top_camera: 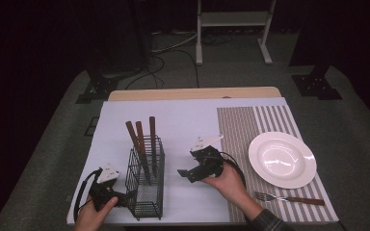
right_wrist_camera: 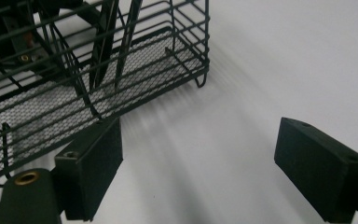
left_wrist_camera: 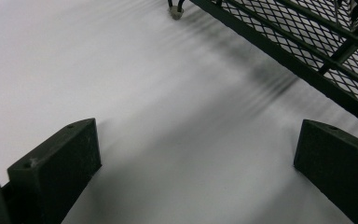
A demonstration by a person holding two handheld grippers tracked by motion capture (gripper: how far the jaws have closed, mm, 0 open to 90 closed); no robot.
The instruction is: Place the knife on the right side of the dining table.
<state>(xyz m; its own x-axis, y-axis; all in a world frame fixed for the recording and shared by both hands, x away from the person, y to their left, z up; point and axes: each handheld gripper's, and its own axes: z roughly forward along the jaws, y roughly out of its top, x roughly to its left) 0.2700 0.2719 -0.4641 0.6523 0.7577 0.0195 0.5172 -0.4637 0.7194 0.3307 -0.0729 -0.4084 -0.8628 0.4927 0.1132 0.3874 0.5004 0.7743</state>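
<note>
A black wire-mesh cutlery caddy [top_camera: 146, 185] stands upright on the white sheet [top_camera: 183, 120] that covers the left part of the counter, near its front edge. 3 wooden-handled utensils [top_camera: 143, 139] stand in its far compartment, handles up and leaning slightly left; their metal ends show through the wires in the right claw view [right_wrist_camera: 114, 46].

The left claw [top_camera: 125, 197] lies low on the sheet just beside the caddy's left wall, held by the person's left hand [top_camera: 95, 217]. In its own view the 2 black jaws stand wide apart with bare white sheet between them, and the caddy's mesh side [left_wrist_camera: 307, 42] runs across the upper right (a small rubber foot shows at the top edge).

The right claw [top_camera: 187, 175] hovers to the right of the caddy, pointing left toward it, in the person's right hand [top_camera: 229, 183]. Its jaws are spread wide, gripping nothing; the caddy's corner sits just above its left jaw in its own view.

Further right, on a brown-and-white striped placemat [top_camera: 250, 130], sits a round white plate [top_camera: 282, 159], with a wooden-handled fork [top_camera: 289, 198] lying in front of it.
</note>
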